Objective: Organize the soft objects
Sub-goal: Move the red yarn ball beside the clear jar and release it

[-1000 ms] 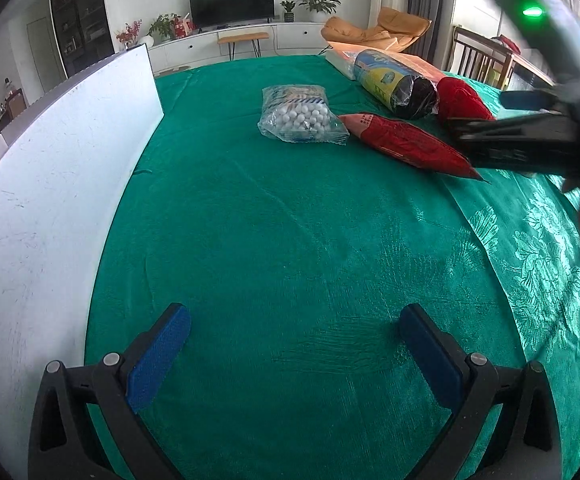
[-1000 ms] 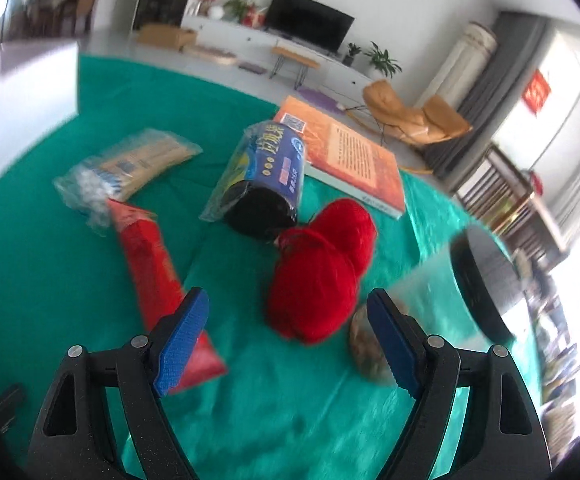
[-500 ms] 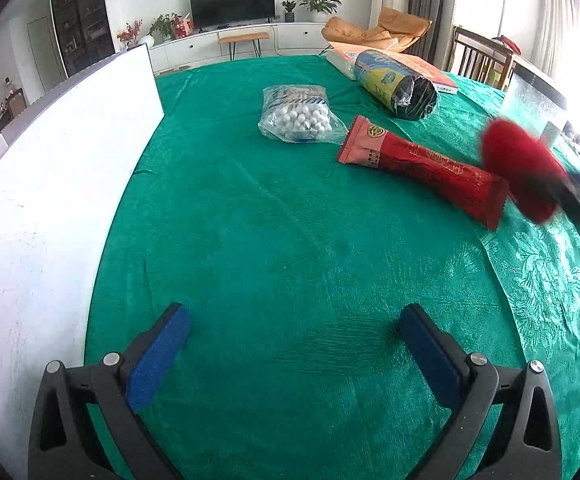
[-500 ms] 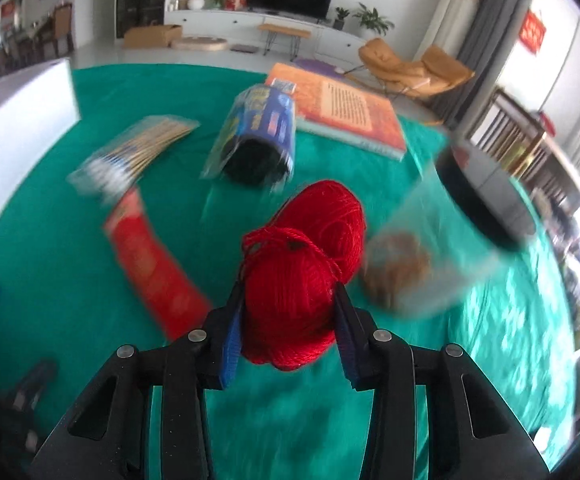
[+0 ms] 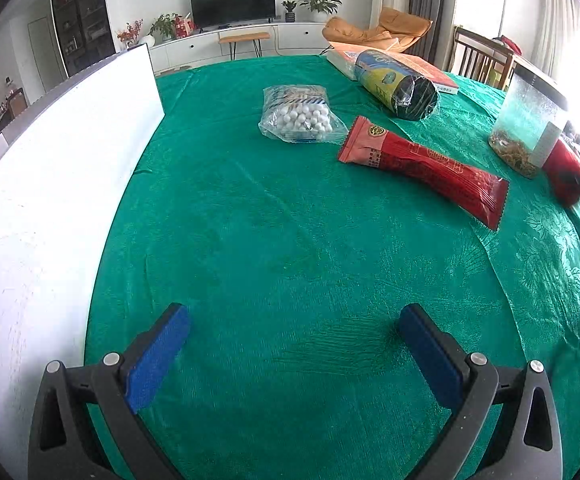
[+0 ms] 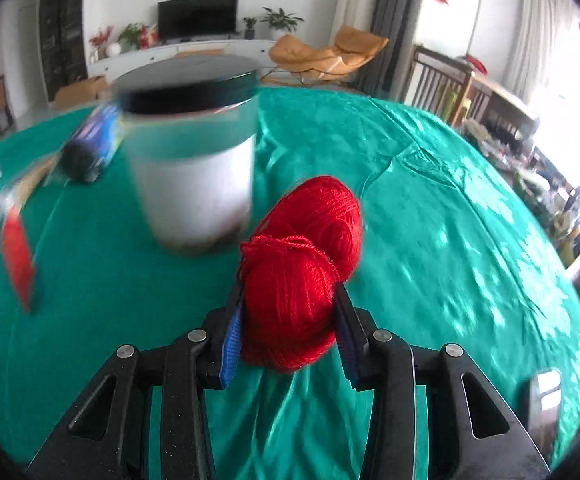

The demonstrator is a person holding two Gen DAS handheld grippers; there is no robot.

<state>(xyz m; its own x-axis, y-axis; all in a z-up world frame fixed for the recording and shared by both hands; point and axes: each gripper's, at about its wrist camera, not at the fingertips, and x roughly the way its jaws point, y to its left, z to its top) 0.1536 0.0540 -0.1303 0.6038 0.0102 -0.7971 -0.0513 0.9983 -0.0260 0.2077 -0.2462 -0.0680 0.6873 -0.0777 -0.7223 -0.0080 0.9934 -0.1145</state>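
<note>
My right gripper (image 6: 288, 312) is shut on a red ball of yarn (image 6: 302, 264) and holds it above the green tablecloth (image 6: 430, 208), to the right of a clear jar with a black lid (image 6: 190, 160). The yarn also shows at the right edge of the left wrist view (image 5: 564, 176). My left gripper (image 5: 290, 336) is open and empty, low over the green cloth (image 5: 290, 220). Ahead of it lie a bag of white balls (image 5: 300, 118), a long red packet (image 5: 422, 166) and a dark roll in a blue and yellow wrapper (image 5: 398, 84).
A white board (image 5: 50, 184) stands along the left side of the table. The clear jar (image 5: 528, 120) stands at the right. An orange book (image 5: 414, 66) lies at the far side. Chairs and a TV cabinet stand beyond the table.
My right gripper closed on the red yarn, lifted it and swung right past the jar. The left gripper has not moved.
</note>
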